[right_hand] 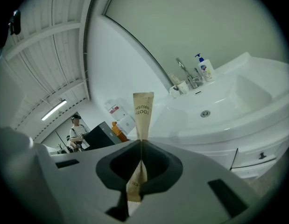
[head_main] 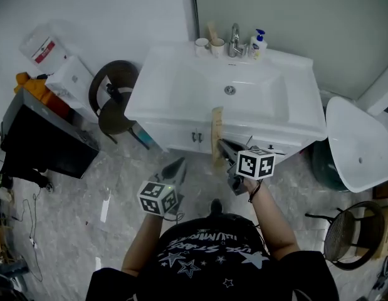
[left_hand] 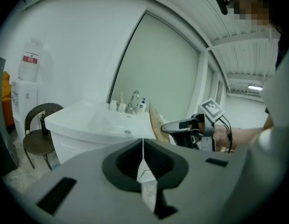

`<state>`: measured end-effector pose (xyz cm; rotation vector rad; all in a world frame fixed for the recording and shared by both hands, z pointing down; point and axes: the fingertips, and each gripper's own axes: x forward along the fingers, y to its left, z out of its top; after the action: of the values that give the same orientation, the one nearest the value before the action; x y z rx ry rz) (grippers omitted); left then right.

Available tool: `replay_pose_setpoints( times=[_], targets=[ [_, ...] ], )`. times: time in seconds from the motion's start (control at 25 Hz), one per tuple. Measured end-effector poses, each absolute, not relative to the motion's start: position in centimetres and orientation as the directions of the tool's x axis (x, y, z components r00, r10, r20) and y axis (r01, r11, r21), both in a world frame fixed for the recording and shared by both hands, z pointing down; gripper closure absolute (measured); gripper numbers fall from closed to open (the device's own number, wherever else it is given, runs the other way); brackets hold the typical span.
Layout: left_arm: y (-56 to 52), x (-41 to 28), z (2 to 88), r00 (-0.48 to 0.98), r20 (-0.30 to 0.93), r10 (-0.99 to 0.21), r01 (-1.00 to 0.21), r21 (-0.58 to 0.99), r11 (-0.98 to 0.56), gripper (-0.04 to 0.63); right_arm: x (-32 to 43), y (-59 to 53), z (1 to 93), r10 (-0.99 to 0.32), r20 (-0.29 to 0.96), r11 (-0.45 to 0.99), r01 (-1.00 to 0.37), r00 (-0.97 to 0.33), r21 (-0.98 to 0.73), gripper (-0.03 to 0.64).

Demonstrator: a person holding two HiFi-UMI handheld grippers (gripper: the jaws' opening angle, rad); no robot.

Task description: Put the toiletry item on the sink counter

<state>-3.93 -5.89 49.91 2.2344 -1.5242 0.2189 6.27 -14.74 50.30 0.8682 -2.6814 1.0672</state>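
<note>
Pinching a toothbrush packet [right_hand: 143, 110], the right gripper [head_main: 224, 146] hangs before the sink counter [head_main: 303, 115] — the left gripper [head_main: 179, 165] lower, jaws pressed together on nothing

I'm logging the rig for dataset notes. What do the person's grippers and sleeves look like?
Both the left gripper and right gripper are grey, tapering to narrow jaws, each with a white cube of black square markers. The black T-shirt has short sleeves and white stars.
</note>
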Motion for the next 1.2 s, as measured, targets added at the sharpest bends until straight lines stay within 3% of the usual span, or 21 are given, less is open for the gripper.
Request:
replay_pose_setpoints(
  times=[0.68, 1.2],
  targets=[
    [-9.6, -3.0, 50.4, 0.322, 0.389, -0.863, -0.94, 0.243, -0.241, 0.575, 7.2, -19.1, 51.5, -0.416, 0.3, 0.577, -0.504, -0.858, -0.643, 0.597],
    [-14.0, -6.2, 50.9, 0.326, 0.387, -0.863, -0.938, 0.248, -0.244, 0.575, 5.0, -23.0, 52.6, -0.43, 0.331, 0.549, -0.534, -0.84, -0.643, 0.597]
  ],
)
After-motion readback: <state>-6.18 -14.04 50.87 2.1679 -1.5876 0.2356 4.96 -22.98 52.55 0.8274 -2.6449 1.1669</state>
